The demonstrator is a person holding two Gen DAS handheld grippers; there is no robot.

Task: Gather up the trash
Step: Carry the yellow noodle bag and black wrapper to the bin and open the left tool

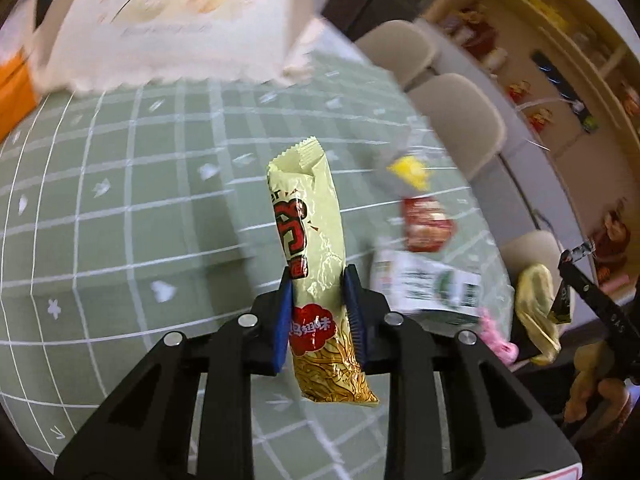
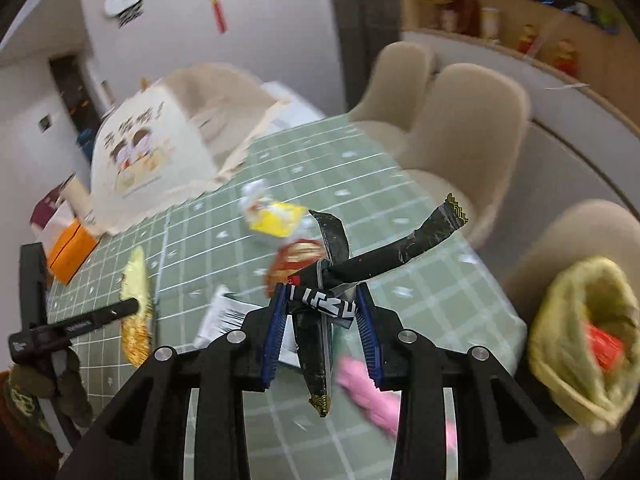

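- Left gripper (image 1: 318, 304) grips a pale-yellow noodle-snack wrapper (image 1: 310, 240), lifted off the desk (image 1: 120, 220).
- Right gripper (image 2: 322, 320) clamps a twisted black wrapper (image 2: 360, 268).
- Next, likely: carry both to the yellow-green trash bag (image 2: 576, 320), to its right.

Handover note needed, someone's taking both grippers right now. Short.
Left gripper: shut on the pale yellow snack wrapper, lifted off the table.
Right gripper: shut on the crumpled black wrapper, also lifted.
Yellow-green trash bag sits open at the right, with something red inside.
Left: bin both wrappers, then the yellow packet, red packet, white paper and pink item.
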